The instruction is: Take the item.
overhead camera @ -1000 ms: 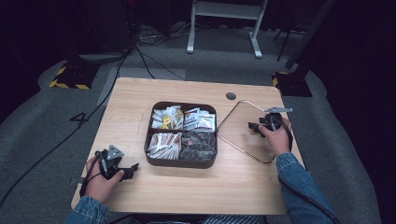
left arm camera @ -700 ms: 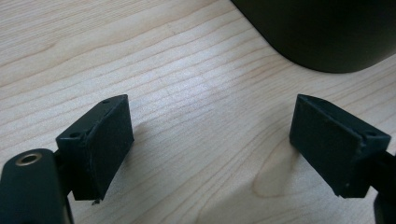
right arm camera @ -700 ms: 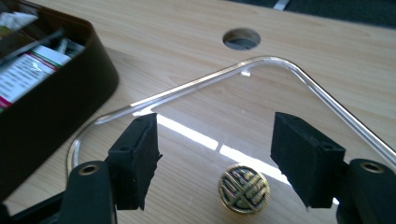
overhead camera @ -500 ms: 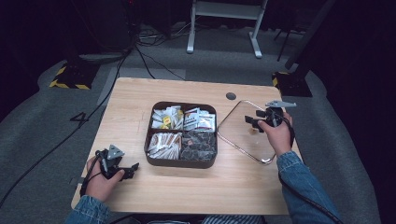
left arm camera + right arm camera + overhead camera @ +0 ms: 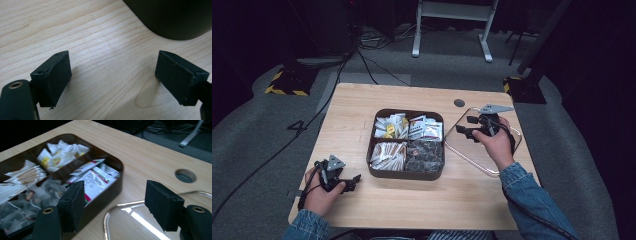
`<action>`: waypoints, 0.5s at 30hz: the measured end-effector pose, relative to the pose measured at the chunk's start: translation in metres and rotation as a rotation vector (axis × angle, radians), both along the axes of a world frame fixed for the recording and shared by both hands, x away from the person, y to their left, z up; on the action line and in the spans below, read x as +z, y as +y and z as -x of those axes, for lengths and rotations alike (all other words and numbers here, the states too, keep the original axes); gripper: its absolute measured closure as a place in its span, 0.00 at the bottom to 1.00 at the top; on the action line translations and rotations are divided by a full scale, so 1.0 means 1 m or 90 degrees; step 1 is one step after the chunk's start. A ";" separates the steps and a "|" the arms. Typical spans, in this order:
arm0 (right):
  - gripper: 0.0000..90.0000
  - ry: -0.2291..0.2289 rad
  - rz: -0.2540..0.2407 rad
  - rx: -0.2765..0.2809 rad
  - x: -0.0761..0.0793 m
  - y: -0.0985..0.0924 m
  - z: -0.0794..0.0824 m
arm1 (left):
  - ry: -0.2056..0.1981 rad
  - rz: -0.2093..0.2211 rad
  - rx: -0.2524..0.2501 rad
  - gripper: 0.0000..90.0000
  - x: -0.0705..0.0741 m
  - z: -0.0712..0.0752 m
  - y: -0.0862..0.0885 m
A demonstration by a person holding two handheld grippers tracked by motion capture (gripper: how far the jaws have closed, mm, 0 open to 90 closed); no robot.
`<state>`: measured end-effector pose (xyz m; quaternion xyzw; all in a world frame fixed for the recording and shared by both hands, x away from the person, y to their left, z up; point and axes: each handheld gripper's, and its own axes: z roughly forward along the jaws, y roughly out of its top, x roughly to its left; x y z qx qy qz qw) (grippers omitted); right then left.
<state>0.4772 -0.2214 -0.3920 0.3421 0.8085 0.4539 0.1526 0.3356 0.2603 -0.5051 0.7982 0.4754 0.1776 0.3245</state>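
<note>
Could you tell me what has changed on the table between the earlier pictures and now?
The right claw has lifted off the clear lid and drifted up the high view, jaws open with nothing between them. The lid lies flat beside the compartment box, as before. The left claw stayed put near the table's front edge, open and empty. The box and its packets are unchanged.

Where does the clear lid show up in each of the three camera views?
High view: the clear lid lies flat on the table, right of the brown tray, under the right gripper.
Left gripper view: not in it.
Right gripper view: bottom centre to right, between the open jaws.
Shared landmark: the brown tray's wall, also at the top right of the left gripper view.
</note>
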 end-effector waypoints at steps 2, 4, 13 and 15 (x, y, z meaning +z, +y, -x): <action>0.37 0.000 0.001 0.019 0.002 0.011 0.001 | -0.003 0.001 0.003 0.16 0.000 0.001 0.000; 0.37 0.003 0.003 0.036 0.003 0.023 0.002 | -0.002 0.002 0.006 0.16 0.000 0.002 -0.001; 0.41 0.012 0.014 0.118 0.006 0.080 0.004 | -0.001 0.002 0.004 0.16 0.000 0.002 0.000; 0.41 0.018 0.018 0.132 0.005 0.091 0.004 | -0.001 0.002 0.004 0.16 0.000 0.002 0.000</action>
